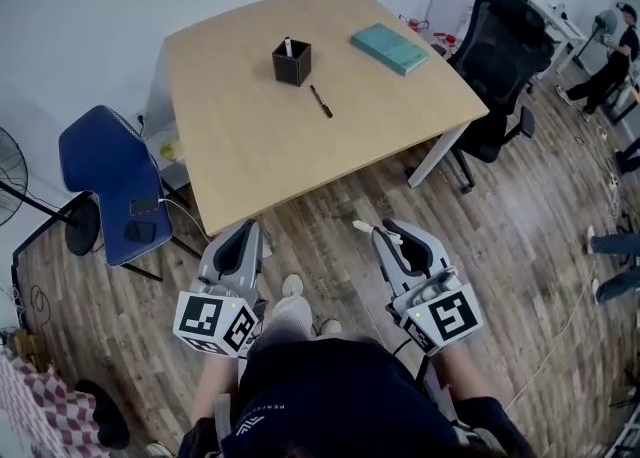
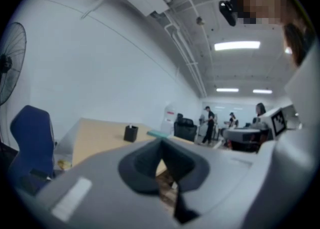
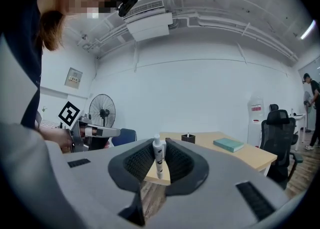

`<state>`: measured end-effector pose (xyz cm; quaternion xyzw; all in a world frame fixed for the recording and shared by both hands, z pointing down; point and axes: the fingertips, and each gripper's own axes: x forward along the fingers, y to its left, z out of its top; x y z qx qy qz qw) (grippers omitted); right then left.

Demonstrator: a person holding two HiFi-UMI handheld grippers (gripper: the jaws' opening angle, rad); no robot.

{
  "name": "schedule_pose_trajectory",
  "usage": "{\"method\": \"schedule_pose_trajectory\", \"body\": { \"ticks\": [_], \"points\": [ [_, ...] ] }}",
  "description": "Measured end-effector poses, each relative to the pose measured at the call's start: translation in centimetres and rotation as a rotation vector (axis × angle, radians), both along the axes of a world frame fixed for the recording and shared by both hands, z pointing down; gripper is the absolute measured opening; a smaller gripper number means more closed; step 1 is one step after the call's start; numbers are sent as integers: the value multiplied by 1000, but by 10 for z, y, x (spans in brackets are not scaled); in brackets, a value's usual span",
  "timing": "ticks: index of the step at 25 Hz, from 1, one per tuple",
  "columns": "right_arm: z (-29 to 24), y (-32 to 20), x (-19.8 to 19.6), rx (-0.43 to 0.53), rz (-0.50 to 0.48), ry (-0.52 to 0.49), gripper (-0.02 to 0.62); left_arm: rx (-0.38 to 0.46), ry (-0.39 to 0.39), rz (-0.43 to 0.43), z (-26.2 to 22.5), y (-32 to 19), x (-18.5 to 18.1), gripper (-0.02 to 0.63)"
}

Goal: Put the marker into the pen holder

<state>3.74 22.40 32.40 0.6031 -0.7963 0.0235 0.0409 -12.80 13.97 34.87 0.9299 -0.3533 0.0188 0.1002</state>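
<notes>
Marker: white plastic marker [image 3: 159, 157] pinched upright in the right gripper [image 1: 388, 236] fingers; well apart from the bench
Left gripper [image 1: 243, 236]: fingers pressed together; empty
Risk: square black pen holder [image 1: 291, 62] holds another marker; the tip may catch its rim or topple it
Room: light wooden bench [image 1: 250, 146] mostly bare; blue chair [image 1: 105, 176] crowds its left edge; black pen [image 1: 321, 101] lies near the holder

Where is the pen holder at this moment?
In the head view the pen holder stands on the table, left of the teal book; a black pen lies just on its near side.
</notes>
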Motion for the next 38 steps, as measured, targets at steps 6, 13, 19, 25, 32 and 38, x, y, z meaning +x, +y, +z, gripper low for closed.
{"method": "schedule_pose_trajectory", "body": {
  "ticks": [6,13,19,25,32,38],
  "points": [
    [2,-37,-1,-28,11,-6,57,22,-57,11,4,-35,4,6],
    [5,-104,-13,-61,-1,9,57,13,-92,60,13,-94,2,5],
    [4,-159,-23,-31,-29,8,57,7,-93,74,17,-147,1,6],
    [-4,-212,-33,-14,-20,-16,57,-11,-113,75,26,-197,-3,5],
    [4,-248,-33,-45,-13,29,57,-5,-144,134,33,-235,8,5],
    [-8,-284,-11,-28,-18,35,57,0,-166,106,36,-261,25,5]
  ]
}}
